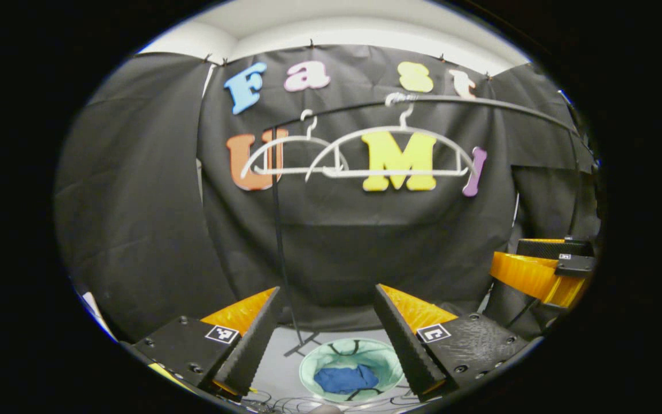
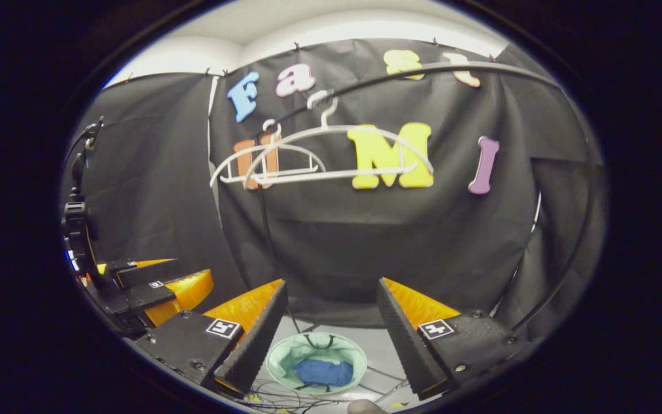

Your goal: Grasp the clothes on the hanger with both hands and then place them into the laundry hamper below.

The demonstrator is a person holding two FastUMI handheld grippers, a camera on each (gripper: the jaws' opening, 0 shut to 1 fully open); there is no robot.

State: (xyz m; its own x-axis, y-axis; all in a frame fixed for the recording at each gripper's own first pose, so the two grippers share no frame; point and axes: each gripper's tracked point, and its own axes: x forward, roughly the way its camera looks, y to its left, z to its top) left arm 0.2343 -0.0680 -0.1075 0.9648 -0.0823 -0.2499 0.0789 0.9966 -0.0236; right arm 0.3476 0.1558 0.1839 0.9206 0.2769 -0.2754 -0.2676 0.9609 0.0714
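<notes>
A blue garment lies crumpled inside a round pale-green laundry hamper on the floor below. Two bare white hangers hang from a black rail, the larger hanger and the smaller one also seen in the right gripper view. My left gripper is open with nothing between its fingers, held above the hamper. My right gripper is open and holds nothing; it appears again at the right edge of the left gripper view. The left gripper appears at the left of the right gripper view.
The rail's black upright pole runs down to a foot on the grey floor beside the hamper. Thin cables lie on the floor at the near side of the hamper. Black cloth walls close the booth behind and to both sides.
</notes>
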